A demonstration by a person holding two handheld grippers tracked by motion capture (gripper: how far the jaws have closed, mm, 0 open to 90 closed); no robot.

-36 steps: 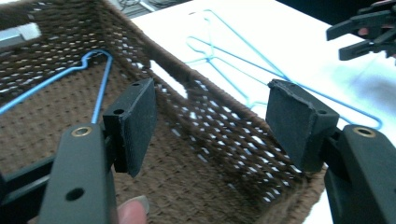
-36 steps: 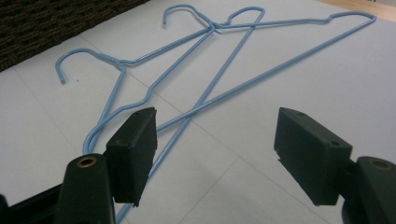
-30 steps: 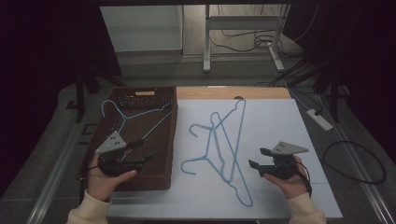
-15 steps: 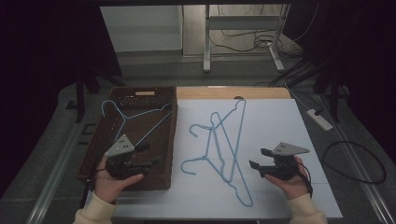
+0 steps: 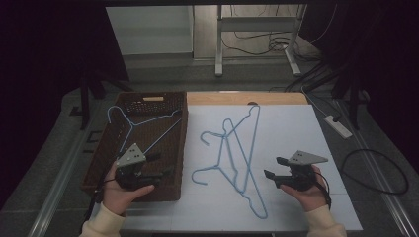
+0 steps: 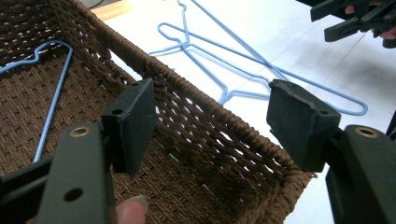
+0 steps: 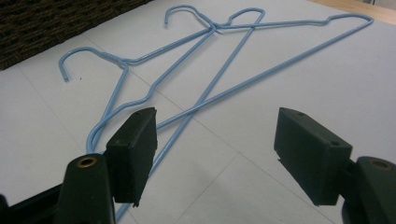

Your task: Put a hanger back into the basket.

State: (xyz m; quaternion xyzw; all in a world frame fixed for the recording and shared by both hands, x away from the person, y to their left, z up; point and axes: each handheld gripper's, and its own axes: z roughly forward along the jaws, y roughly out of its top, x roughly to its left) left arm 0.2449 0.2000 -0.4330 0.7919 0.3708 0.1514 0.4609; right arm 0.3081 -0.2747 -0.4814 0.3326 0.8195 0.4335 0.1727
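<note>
A brown wicker basket point(image 5: 180, 148) stands at the table's left with one blue wire hanger point(image 5: 143, 126) lying in it. Two more blue hangers point(image 5: 234, 158) lie crossed on the white tabletop. My left gripper point(image 5: 160, 167) hovers open over the basket's near end, its jaws pointing right toward the basket wall point(image 6: 196, 107); nothing is between them. My right gripper point(image 5: 273, 167) is open and empty just right of the crossed hangers point(image 7: 210, 60), low over the table. The left gripper view shows the basket's hanger point(image 6: 51, 93) and the right gripper point(image 6: 355, 21) farther off.
A wooden strip point(image 5: 247, 98) runs along the table's far edge. A white power strip point(image 5: 338, 126) and a looped black cable point(image 5: 375, 170) lie on the floor to the right. White tabletop point(image 5: 306, 128) stretches right of the hangers.
My left gripper has shifted a little to the right and nearer inside the basket. The right gripper and the hangers have stayed put.
</note>
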